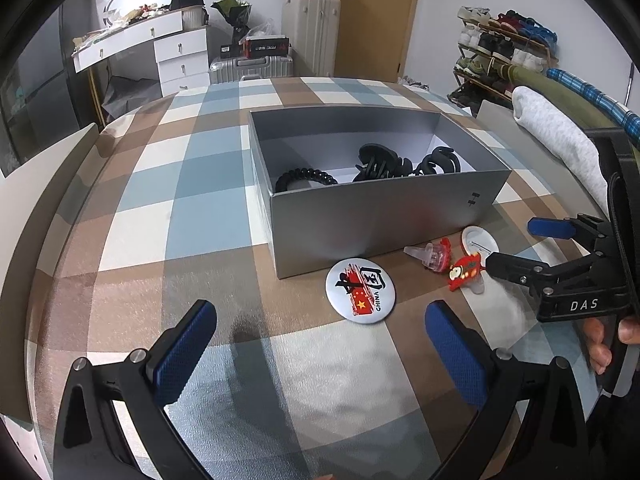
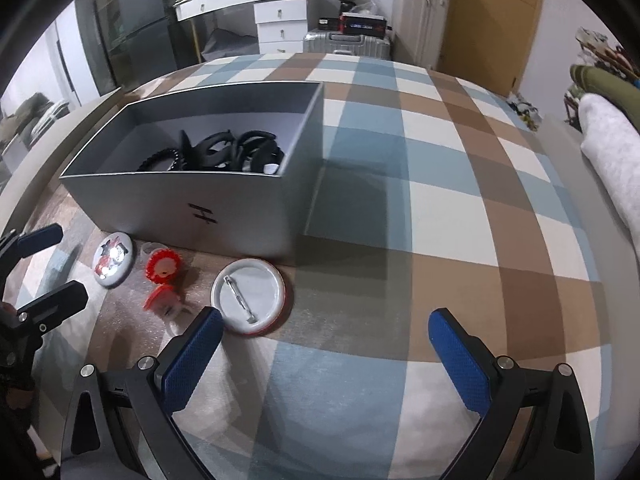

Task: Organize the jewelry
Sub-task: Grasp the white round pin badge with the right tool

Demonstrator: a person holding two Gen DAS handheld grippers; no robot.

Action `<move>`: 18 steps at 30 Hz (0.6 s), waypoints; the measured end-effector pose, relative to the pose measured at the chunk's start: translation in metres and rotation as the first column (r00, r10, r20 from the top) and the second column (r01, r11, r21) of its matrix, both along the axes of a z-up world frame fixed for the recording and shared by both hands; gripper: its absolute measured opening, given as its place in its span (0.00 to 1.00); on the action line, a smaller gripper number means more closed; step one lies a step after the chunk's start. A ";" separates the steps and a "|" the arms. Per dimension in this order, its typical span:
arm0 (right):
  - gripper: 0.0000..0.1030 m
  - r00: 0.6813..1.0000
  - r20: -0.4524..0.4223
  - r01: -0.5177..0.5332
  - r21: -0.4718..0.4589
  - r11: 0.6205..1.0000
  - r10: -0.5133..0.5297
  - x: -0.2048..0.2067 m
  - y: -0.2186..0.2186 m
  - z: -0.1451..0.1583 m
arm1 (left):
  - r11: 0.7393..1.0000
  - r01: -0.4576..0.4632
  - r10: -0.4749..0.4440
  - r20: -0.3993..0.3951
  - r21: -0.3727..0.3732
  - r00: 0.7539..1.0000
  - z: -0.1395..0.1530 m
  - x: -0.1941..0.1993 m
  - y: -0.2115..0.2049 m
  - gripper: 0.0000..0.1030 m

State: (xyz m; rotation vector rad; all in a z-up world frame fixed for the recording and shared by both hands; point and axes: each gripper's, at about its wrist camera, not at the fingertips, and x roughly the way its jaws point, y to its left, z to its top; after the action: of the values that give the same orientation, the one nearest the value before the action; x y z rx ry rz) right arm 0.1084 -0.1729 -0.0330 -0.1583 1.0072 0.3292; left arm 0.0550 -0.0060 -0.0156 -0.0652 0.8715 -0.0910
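A grey open box [image 1: 360, 232] [image 2: 168, 200] sits on the checked tablecloth and holds black hair clips [image 1: 380, 164] [image 2: 240, 148] and a black coil hair tie [image 1: 304, 178] [image 2: 160, 160]. In front of it lie a round "CHINA" badge [image 1: 360, 290] [image 2: 113, 258], a face-down white pin badge [image 2: 248, 298] [image 1: 478, 240] and two small red clips [image 1: 438, 258] [image 1: 464, 272] [image 2: 162, 266] [image 2: 160, 300]. My left gripper [image 1: 320, 344] is open and empty, just short of the CHINA badge. My right gripper [image 2: 326, 352] [image 1: 516, 244] is open and empty, close to the white badge.
A folded grey-white cloth [image 1: 560, 148] [image 2: 612, 152] lies at the table's right edge. Behind the table stand suitcases [image 1: 310, 36], a white drawer unit [image 1: 182, 60] and a shoe rack [image 1: 504, 52]. The tablecloth [image 2: 440, 184] stretches right of the box.
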 end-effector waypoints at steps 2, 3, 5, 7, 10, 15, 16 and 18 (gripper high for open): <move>1.00 1.000 -0.004 -0.002 0.001 1.000 0.002 0.000 0.000 0.000 | 1.000 0.001 -0.001 -0.001 0.001 1.000 0.000 0.000 -0.001 0.99; 1.00 1.000 -0.003 -0.005 -0.003 1.000 0.005 0.000 0.001 0.000 | 1.000 0.000 0.000 0.000 0.001 1.000 0.000 0.000 0.000 0.99; 1.00 1.000 -0.003 -0.027 -0.013 1.000 0.027 -0.003 0.007 -0.001 | 1.000 0.003 -0.003 0.000 0.001 1.000 0.000 0.000 -0.001 0.99; 1.00 0.999 0.005 -0.045 -0.019 0.999 0.046 -0.005 0.012 -0.002 | 1.000 0.003 -0.003 -0.003 0.002 1.000 0.000 0.000 -0.001 0.99; 1.00 0.999 0.007 -0.052 -0.018 0.998 0.052 -0.006 0.016 -0.002 | 1.000 0.003 -0.003 -0.003 0.003 1.000 -0.001 0.000 -0.001 0.99; 1.00 0.999 0.017 -0.039 0.006 0.999 0.039 -0.005 0.016 -0.004 | 1.000 0.005 -0.005 -0.005 0.004 1.000 -0.001 0.001 -0.001 0.99; 1.00 0.999 0.020 -0.034 0.007 0.999 0.034 -0.004 0.017 -0.004 | 1.000 0.005 -0.005 -0.004 0.004 1.000 -0.001 0.001 -0.001 0.99; 0.99 0.999 0.026 -0.021 0.005 1.000 0.021 -0.004 0.017 -0.004 | 1.000 0.006 -0.006 -0.004 0.005 1.000 -0.001 0.000 -0.001 0.99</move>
State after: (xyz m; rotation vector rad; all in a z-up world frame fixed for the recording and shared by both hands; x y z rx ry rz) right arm 0.1046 -0.1556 -0.0372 -0.1682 0.9798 0.3477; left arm 0.0555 -0.0072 -0.0168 -0.0588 0.8756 -0.0941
